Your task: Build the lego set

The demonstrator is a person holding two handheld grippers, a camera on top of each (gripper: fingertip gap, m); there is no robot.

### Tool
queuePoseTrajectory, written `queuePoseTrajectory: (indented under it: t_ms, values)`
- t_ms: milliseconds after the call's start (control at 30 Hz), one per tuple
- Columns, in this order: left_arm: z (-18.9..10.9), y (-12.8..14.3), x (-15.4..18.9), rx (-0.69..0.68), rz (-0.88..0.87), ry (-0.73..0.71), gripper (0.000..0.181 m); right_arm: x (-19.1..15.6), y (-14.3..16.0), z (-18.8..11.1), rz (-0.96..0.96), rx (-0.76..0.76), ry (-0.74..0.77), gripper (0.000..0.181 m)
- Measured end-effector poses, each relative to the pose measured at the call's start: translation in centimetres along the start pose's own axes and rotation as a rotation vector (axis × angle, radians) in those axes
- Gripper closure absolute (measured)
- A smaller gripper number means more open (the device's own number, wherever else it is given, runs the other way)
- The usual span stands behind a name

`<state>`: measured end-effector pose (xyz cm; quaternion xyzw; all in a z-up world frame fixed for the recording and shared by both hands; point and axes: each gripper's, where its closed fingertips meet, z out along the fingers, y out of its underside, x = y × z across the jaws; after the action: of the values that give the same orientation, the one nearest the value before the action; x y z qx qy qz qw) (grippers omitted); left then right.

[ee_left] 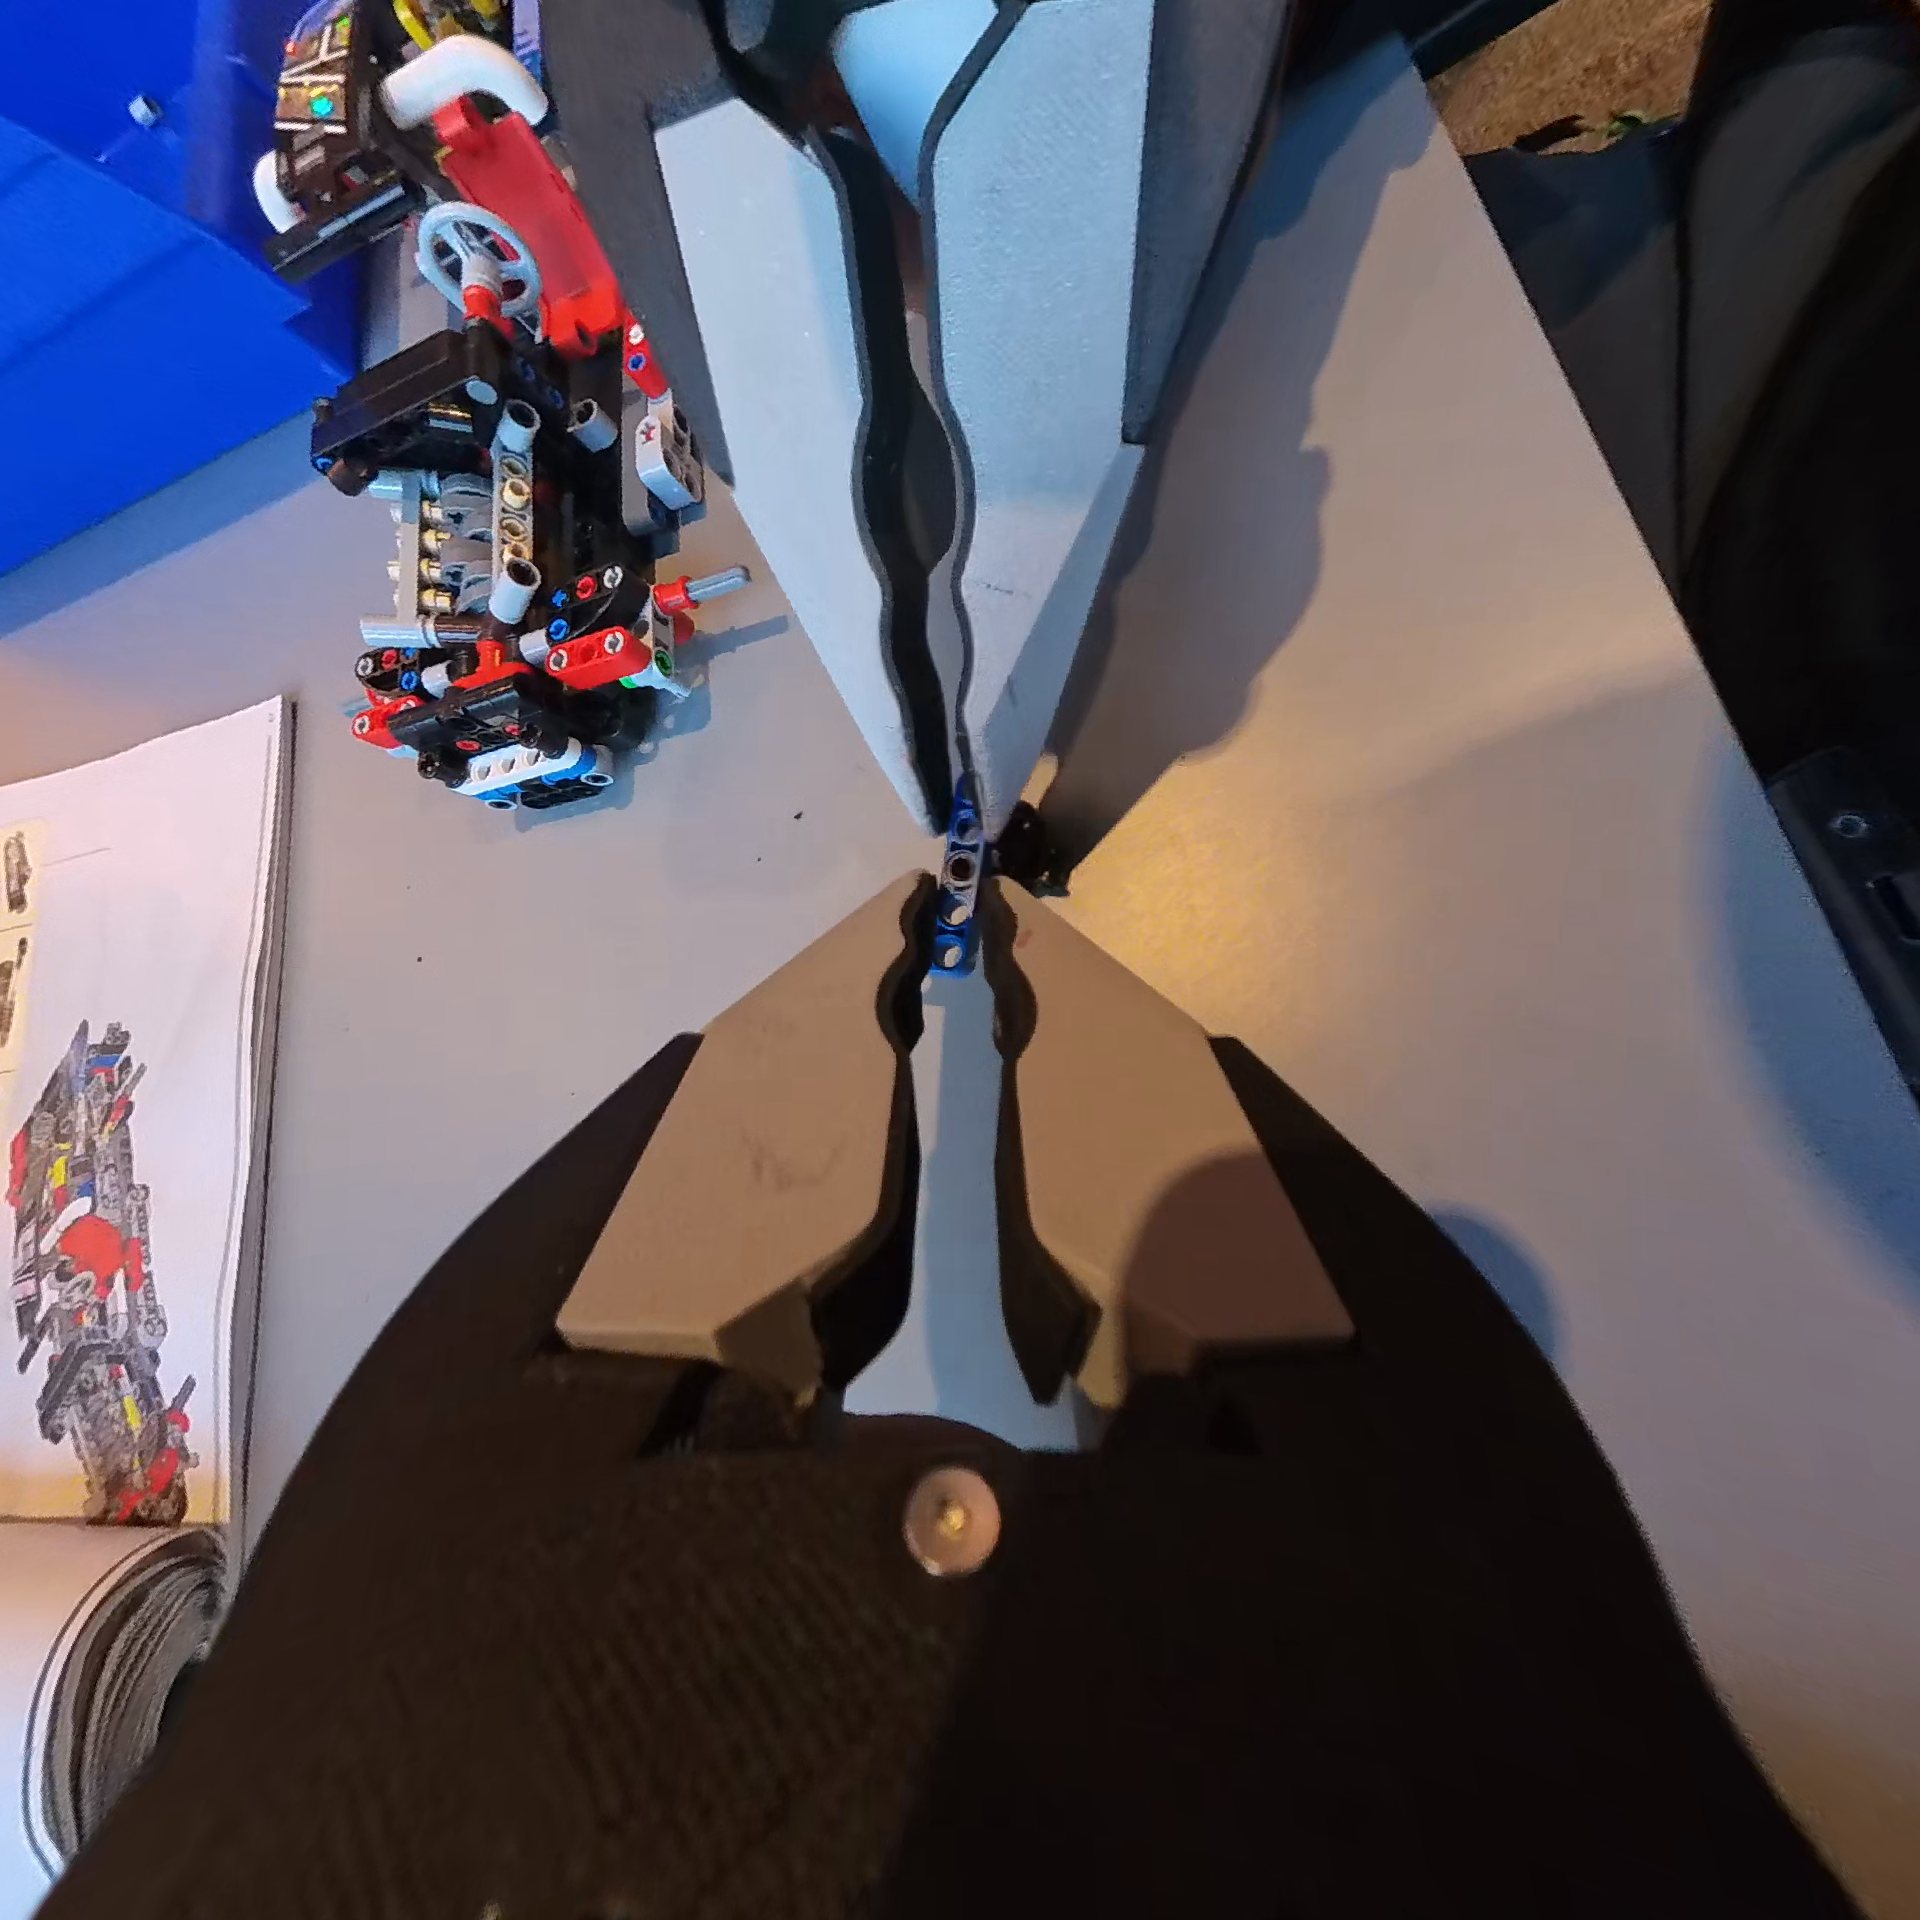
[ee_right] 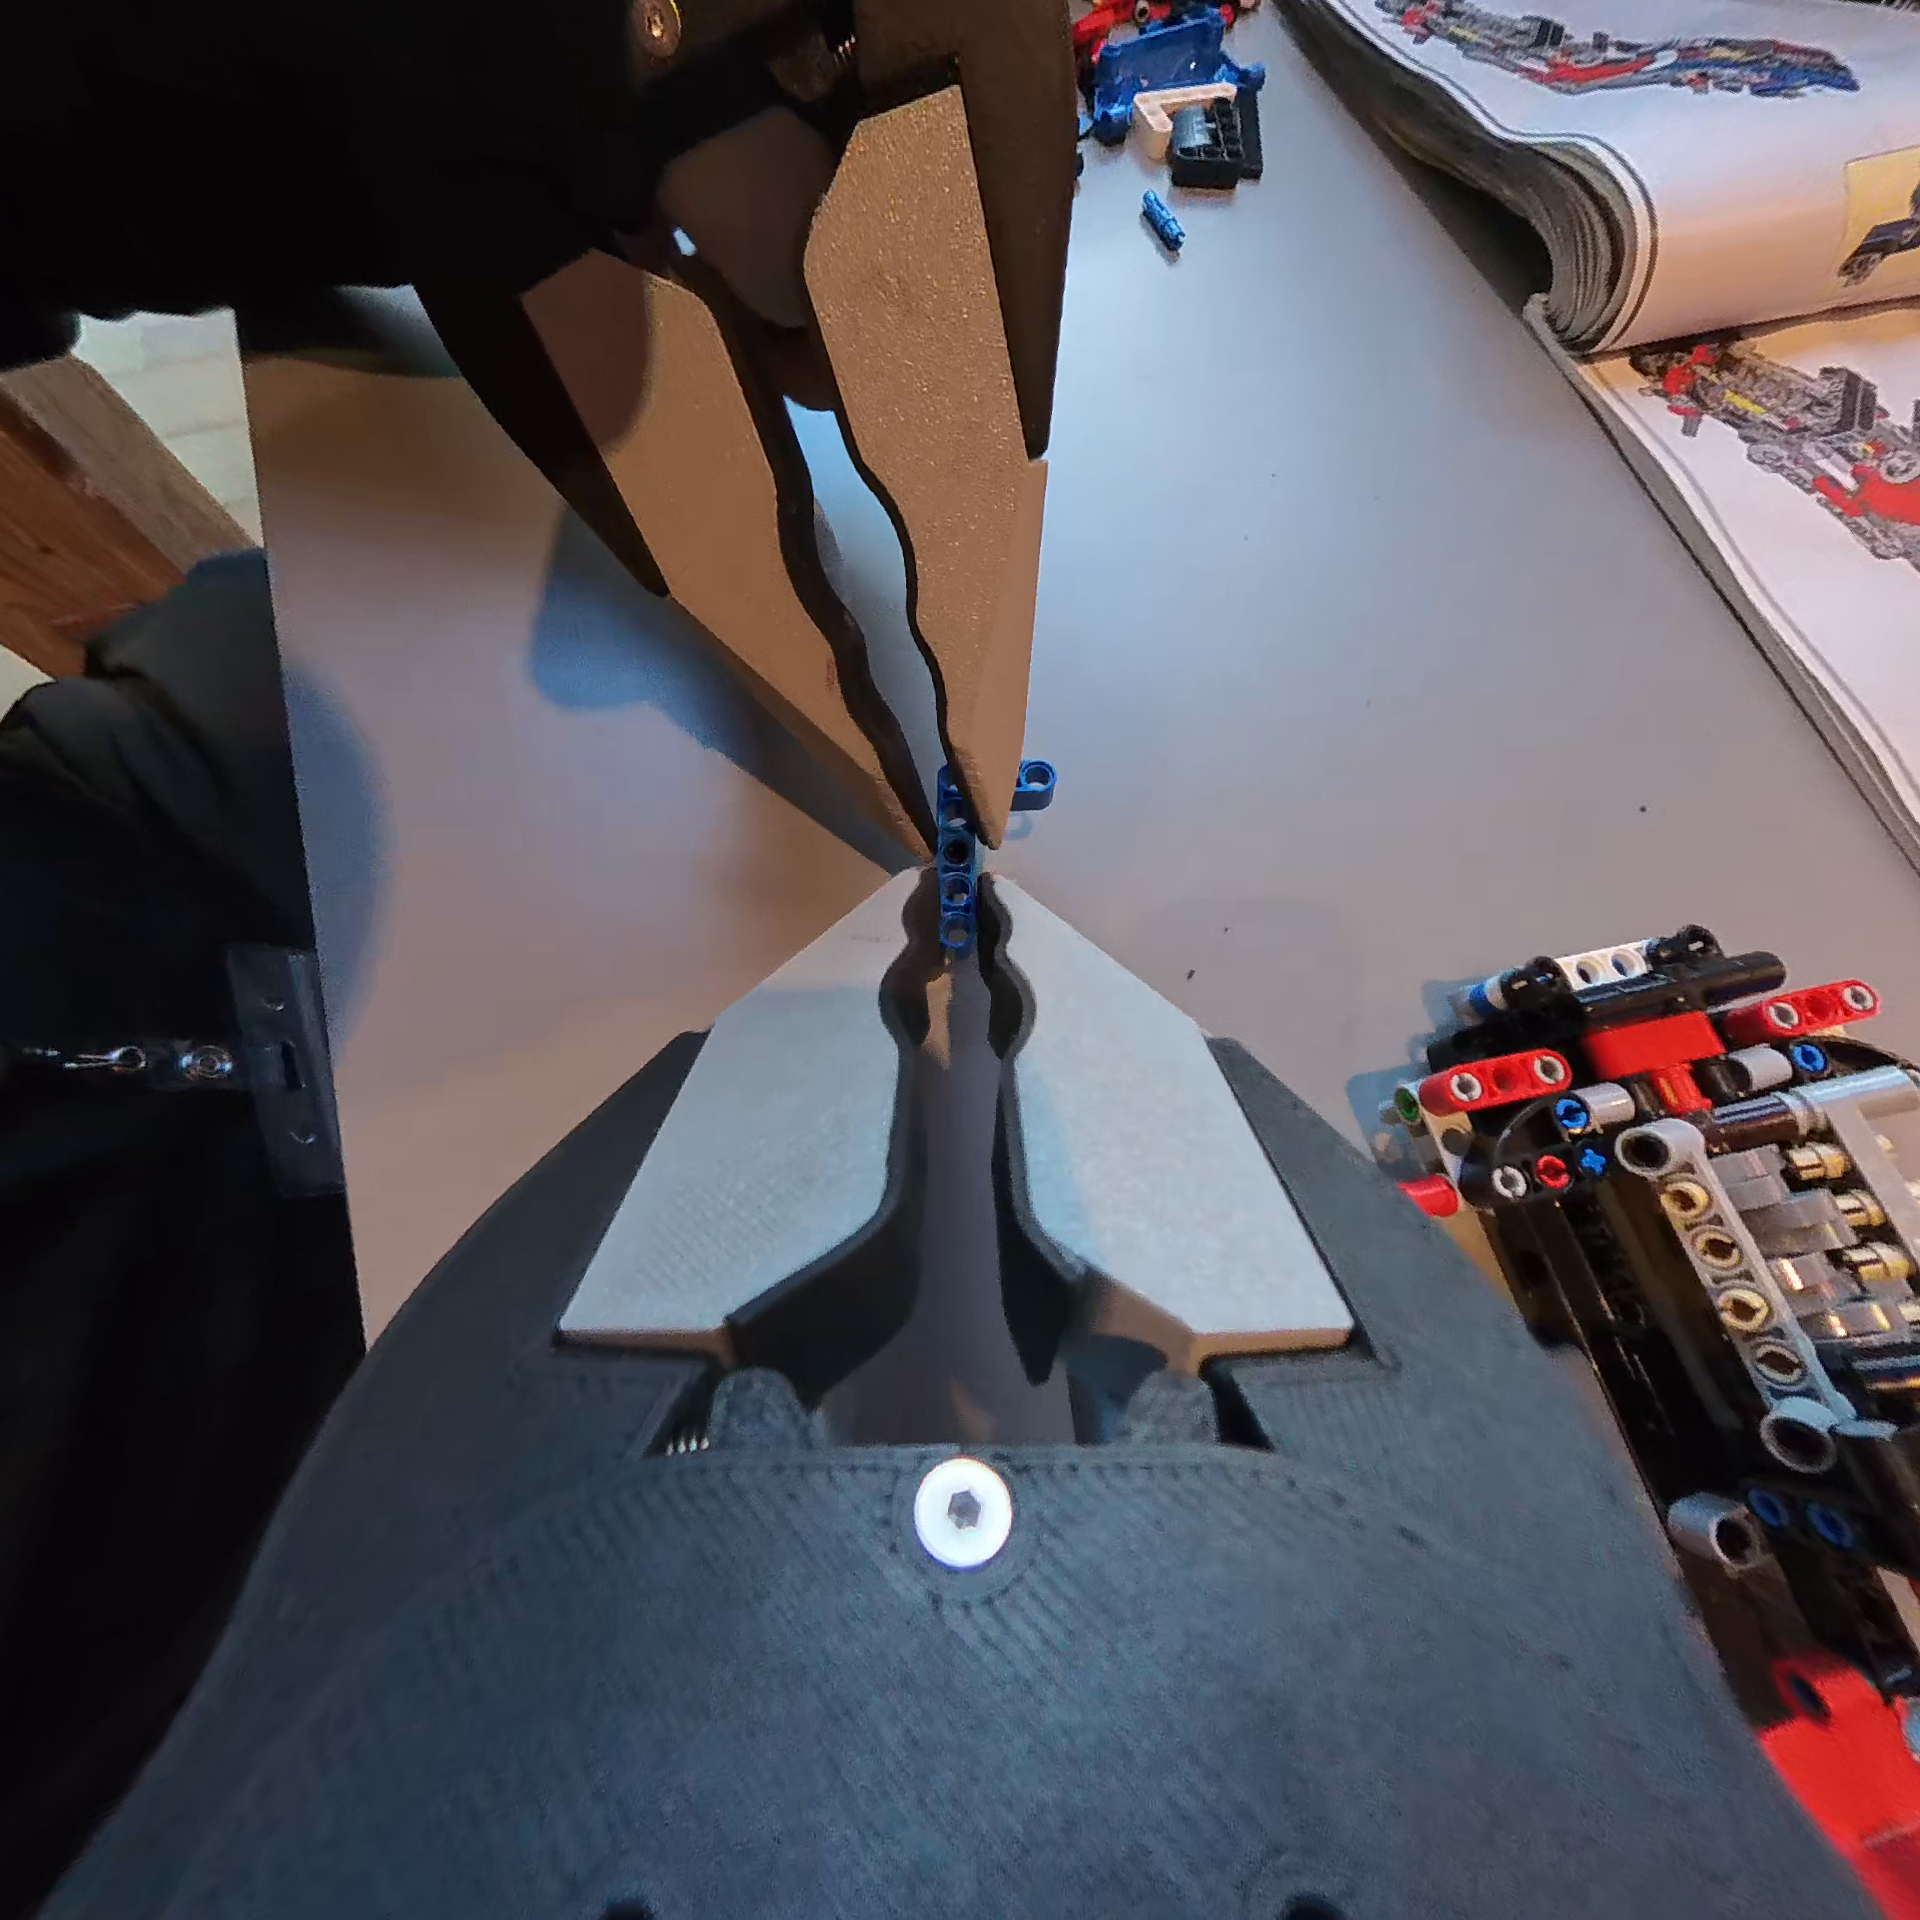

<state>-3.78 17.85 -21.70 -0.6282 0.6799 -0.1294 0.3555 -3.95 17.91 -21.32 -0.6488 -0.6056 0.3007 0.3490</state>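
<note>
Both your left gripper (ee_left: 958, 914) and right gripper (ee_right: 958, 909) pinch one small blue beam (ee_left: 958, 883), not yet joined to the half-built model (ee_left: 509, 540) lying near on the table (ee_left: 1351, 831).

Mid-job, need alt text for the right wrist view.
The right gripper and left gripper meet tip to tip, both pinching a blue beam above the grey table. The partly built model sits right.

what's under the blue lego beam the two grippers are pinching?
Bare grey tabletop lies below the thin blue holed beam, held between the right gripper and left gripper. A small black piece shows beside it. The beam's far end is covered by fingers.
</note>
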Motion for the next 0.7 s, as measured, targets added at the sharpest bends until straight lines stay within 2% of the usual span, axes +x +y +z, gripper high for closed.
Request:
queuePoseTrajectory:
  t_ms: [167,367,500,700]
  values:
    - [0.0,-0.1,0.0,0.014,0.009,0.01,0.176,0.1,0.2,-0.3,0.035,-0.002,0.001,0.177]
    - [-0.5,-0.1,-0.1,0.039,0.001,0.008,0.176,-0.2,1.3,-1.2,0.087,-0.015,-0.016,0.158]
    - [-0.5,-0.5,0.3,0.073,0.005,0.026,0.176,-0.1,2.3,0.2,0.011,-0.124,0.011,0.157]
    - [-0.3,-0.3,0.3,0.072,0.002,0.015,0.176,0.2,2.1,0.7,-0.03,-0.135,0.029,0.168]
